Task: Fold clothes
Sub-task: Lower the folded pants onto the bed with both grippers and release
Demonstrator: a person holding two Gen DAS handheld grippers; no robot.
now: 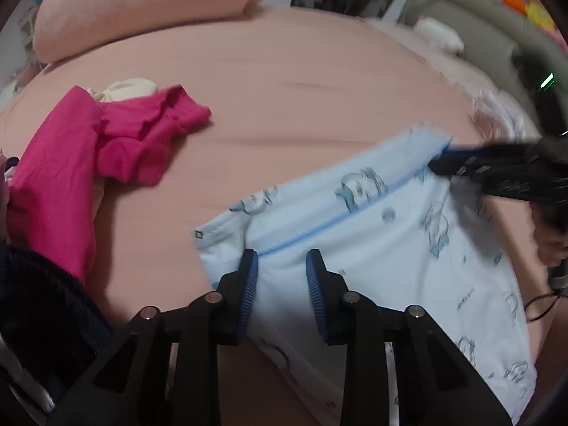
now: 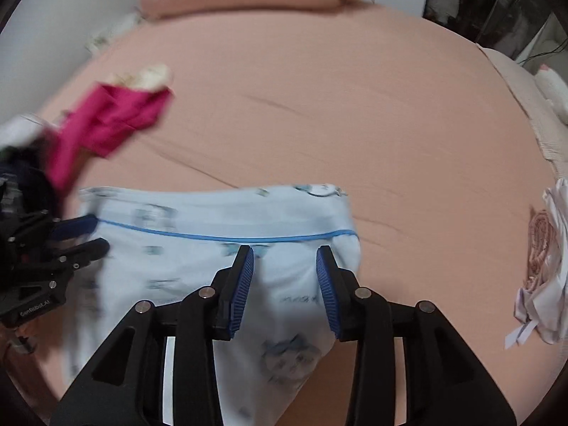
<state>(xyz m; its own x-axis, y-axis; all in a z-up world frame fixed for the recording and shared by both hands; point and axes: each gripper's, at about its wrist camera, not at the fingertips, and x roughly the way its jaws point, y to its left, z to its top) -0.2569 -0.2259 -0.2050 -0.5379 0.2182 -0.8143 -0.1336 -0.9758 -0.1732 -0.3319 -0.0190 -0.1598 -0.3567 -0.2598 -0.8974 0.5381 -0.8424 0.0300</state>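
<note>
Garment (image 2: 198, 248) spread crosswise, blue-piped edge farthest, hand-held grippers seemingly parted.

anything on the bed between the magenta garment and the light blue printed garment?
Nothing: in the left wrist view only bare pink bedsheet separates the magenta garment from the light blue printed garment. The right wrist view agrees.

A pale blue garment (image 1: 372, 234) printed with small blue cartoon animals lies spread on a pink bed (image 1: 284, 88), a thin blue piping line running across it below its top edge. Its lower part narrows and trails off toward the near edge of the bed. To its left, well apart from it, a bright magenta garment (image 1: 106, 142) lies crumpled, partly covering a small cream-coloured piece (image 1: 124, 90).
</note>
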